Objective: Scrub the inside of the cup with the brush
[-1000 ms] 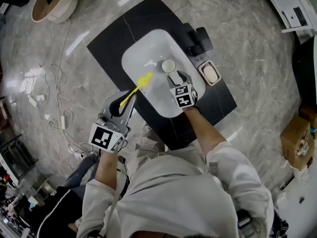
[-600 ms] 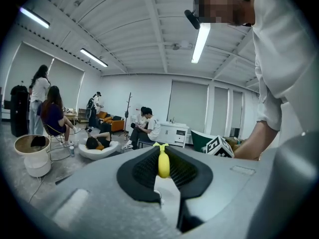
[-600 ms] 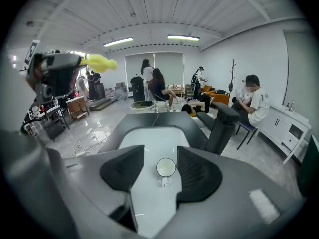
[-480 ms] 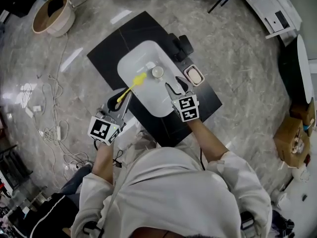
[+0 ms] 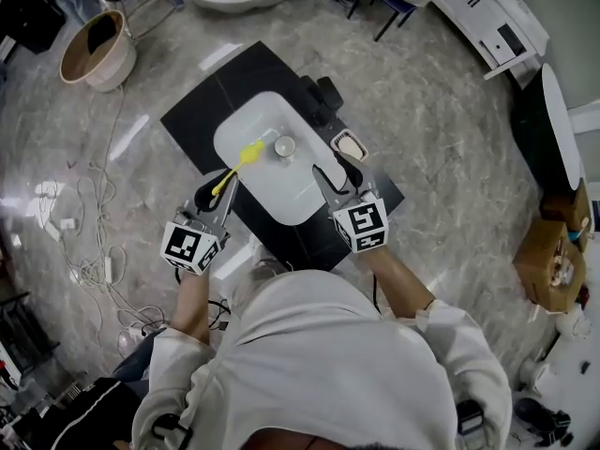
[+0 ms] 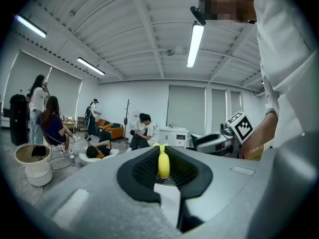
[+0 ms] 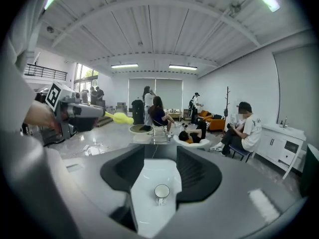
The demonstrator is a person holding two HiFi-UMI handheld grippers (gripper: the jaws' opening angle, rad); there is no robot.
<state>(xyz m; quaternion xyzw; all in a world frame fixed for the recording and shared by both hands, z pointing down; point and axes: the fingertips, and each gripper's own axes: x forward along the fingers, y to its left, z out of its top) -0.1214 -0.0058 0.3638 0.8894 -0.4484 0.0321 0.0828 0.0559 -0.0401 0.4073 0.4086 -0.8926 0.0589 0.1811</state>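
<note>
A white cup (image 5: 284, 145) stands upright in a white basin (image 5: 253, 120) on a black table. My left gripper (image 5: 217, 190) is shut on the handle of a yellow brush (image 5: 239, 161), whose head hangs over the basin just left of the cup. In the left gripper view the brush (image 6: 163, 164) stands pinched between the jaws. My right gripper (image 5: 329, 173) is open and empty, at the basin's near right edge, short of the cup. The right gripper view frames the cup (image 7: 161, 191) between its open jaws, and shows the brush (image 7: 119, 117) at the left.
A soap dish (image 5: 350, 144) and a black device (image 5: 323, 92) sit on the black table (image 5: 211, 92) right of the basin. A round basket (image 5: 97, 37) and loose cables (image 5: 89, 242) lie on the floor to the left. Several people sit in the room beyond.
Both grippers have drawn back toward me. The right gripper, close beside the cup before, is farther from it now. The brush stays held in the left gripper.
</note>
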